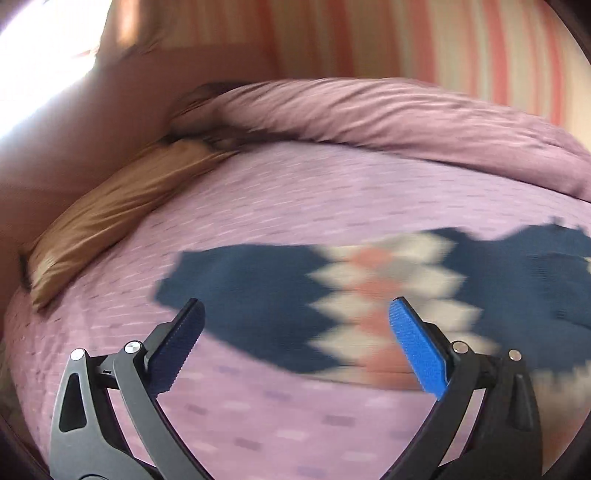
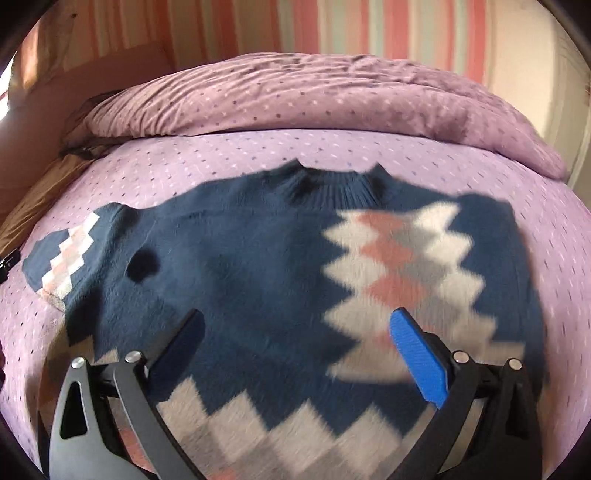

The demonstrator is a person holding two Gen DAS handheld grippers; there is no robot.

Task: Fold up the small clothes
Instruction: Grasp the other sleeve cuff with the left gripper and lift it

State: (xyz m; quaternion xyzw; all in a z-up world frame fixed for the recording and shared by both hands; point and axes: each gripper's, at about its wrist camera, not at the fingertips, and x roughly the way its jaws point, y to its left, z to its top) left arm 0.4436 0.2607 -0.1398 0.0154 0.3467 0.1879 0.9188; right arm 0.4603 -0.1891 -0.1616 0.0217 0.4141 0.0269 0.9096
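A small navy knit sweater (image 2: pixel 251 266) with white, pink and grey diamond patterns lies spread flat on the bed, collar (image 2: pixel 332 184) at the far side. One sleeve (image 2: pixel 70 254) reaches out to the left, and the right side carries a diamond band (image 2: pixel 402 266). My right gripper (image 2: pixel 295 325) is open and empty, hovering over the sweater's lower body. In the left wrist view the sleeve (image 1: pixel 251 291) lies across the sheet, blurred. My left gripper (image 1: pixel 295 314) is open and empty just above the sleeve's near edge.
The bed has a lilac dotted sheet (image 2: pixel 221 158). A rumpled purple duvet (image 2: pixel 314 96) is bunched along the far side. A brown pillow (image 1: pixel 110 214) lies at the left edge. A striped pink wall (image 2: pixel 369 29) stands behind.
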